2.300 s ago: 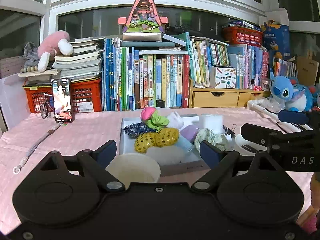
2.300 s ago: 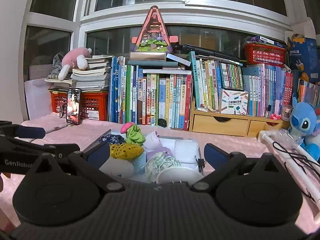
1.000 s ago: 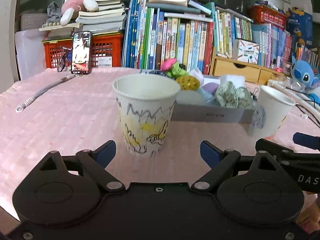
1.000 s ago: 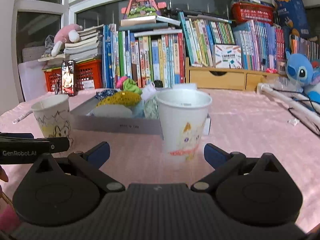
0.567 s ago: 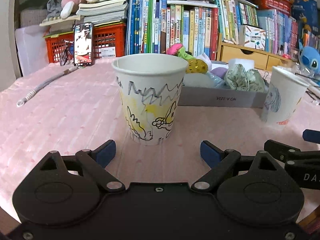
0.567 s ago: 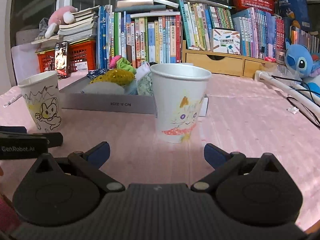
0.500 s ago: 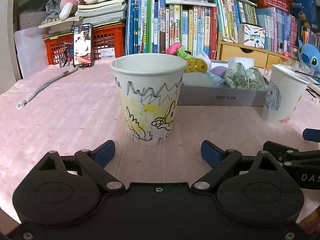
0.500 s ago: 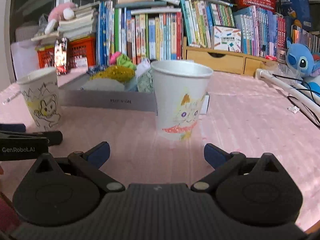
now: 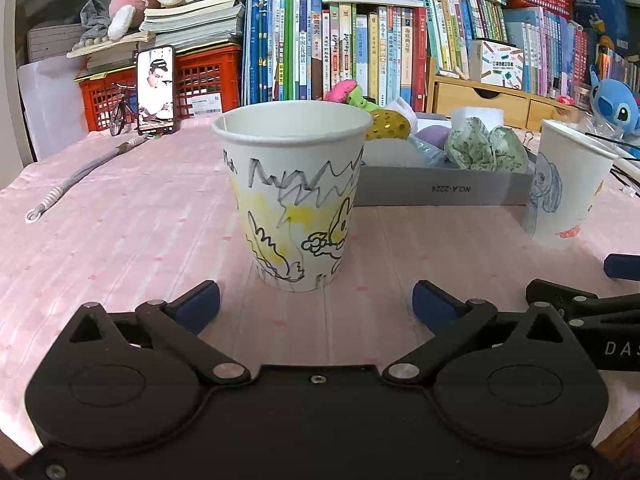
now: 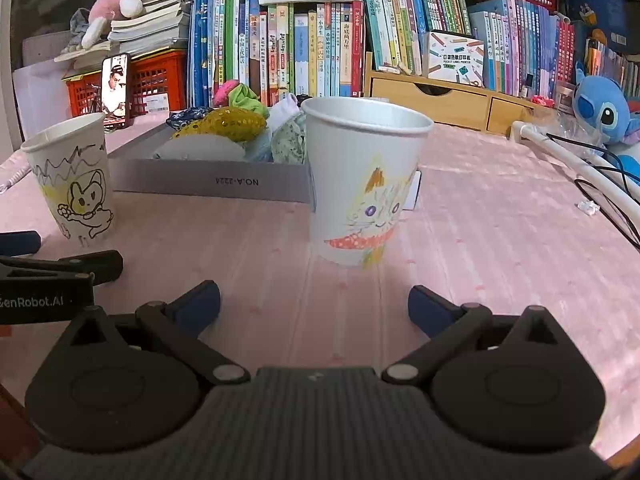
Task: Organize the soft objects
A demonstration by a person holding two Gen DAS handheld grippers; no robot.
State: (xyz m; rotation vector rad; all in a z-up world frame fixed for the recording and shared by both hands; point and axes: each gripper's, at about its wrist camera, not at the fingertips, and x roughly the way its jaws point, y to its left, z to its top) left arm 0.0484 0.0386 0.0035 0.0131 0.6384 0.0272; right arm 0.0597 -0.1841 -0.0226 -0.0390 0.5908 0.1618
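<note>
A grey tray (image 9: 440, 190) holds several soft items: a yellow sequin pouch (image 10: 224, 120), a pink-green toy (image 9: 348, 92), a green-white cloth ball (image 9: 484, 148). The tray also shows in the right wrist view (image 10: 208, 182). A paper cup with a yellow drawing (image 9: 294, 196) stands just beyond my open left gripper (image 9: 316, 304). A paper cup with a cat drawing (image 10: 362, 184) stands just beyond my open right gripper (image 10: 314, 304). Both grippers are empty and low over the pink tablecloth. Each cup also shows in the other view: the yellow cup (image 10: 72, 180), the cat cup (image 9: 568, 184).
Books (image 9: 340, 44) line the back, with red crates (image 9: 200, 76), a propped phone (image 9: 156, 90), a wooden drawer unit (image 10: 436, 96) and a blue plush (image 10: 600, 108). A cord (image 9: 80, 172) lies at left, a white bar and cables (image 10: 572, 160) at right.
Both grippers have come down from above the tray to table level, each now facing its cup close up. In the last half second little has moved.
</note>
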